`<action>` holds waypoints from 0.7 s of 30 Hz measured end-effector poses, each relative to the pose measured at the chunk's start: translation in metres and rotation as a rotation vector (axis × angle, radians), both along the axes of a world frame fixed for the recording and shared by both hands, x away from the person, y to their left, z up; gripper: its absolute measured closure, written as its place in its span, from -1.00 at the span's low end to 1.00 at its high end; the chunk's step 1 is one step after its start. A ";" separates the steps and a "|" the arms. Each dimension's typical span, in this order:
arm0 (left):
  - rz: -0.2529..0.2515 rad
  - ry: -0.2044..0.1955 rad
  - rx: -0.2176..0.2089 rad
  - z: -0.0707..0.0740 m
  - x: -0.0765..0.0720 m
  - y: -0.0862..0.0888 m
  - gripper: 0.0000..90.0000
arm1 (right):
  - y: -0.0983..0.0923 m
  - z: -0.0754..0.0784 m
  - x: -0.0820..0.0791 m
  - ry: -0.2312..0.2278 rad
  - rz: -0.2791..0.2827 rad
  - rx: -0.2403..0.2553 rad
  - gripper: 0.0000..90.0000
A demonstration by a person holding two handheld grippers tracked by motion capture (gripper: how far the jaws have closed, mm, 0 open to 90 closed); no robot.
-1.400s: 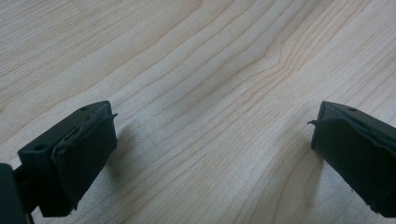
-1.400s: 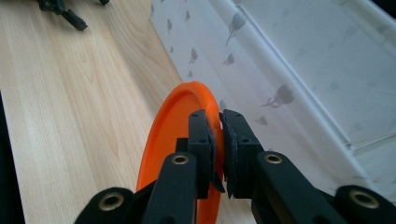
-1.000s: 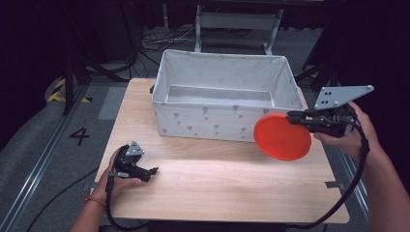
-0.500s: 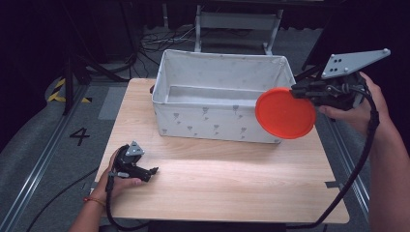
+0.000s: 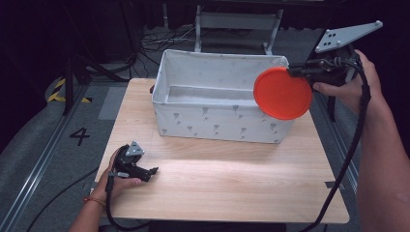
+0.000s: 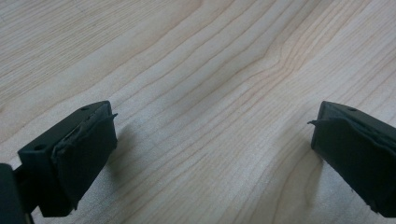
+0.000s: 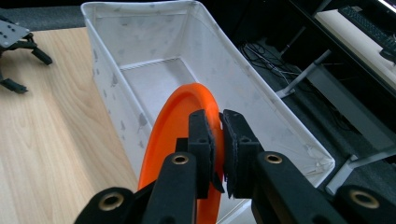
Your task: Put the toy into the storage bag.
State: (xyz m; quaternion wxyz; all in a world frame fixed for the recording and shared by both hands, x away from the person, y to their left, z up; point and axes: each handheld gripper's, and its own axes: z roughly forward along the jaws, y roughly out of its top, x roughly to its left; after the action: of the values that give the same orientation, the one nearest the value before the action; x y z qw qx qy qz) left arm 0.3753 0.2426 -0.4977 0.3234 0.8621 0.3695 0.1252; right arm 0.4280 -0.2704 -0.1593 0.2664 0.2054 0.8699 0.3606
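We have lifted the right gripper (image 5: 293, 72), clamped on the orange plate (image 5: 283, 93), above the white bin (image 5: 212, 123) rim; left gripper (image 5: 153, 170) rests open on the table (image 5: 232, 179).

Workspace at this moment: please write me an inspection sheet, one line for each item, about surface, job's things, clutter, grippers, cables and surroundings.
Surface: light wooden table, bare in front of the bin.
Job's things: orange disc, held on edge at the right end of the white fabric bin; the bin looks empty inside.
Clutter: nothing seen on the table.
Grippers: right gripper shut on the disc's rim, raised off the table; left gripper open, resting on the table's near left part, nothing between its jaws.
Cables: one black cable hangs from the right gripper, another trails from the left off the near edge.
Surroundings: dark grey floor with a "4" mark, yellow-black tape, loose wires behind the bin.
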 end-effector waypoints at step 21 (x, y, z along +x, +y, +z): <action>0.000 0.000 -0.001 0.000 0.000 0.000 -0.99 | -0.003 -0.019 0.066 0.008 -0.049 -0.031 0.84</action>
State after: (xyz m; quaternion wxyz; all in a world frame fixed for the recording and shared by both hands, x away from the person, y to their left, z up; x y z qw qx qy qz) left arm 0.3753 0.2426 -0.4978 0.3236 0.8621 0.3695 0.1250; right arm 0.4937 -0.2729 -0.1779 0.2749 0.2237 0.8712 0.3397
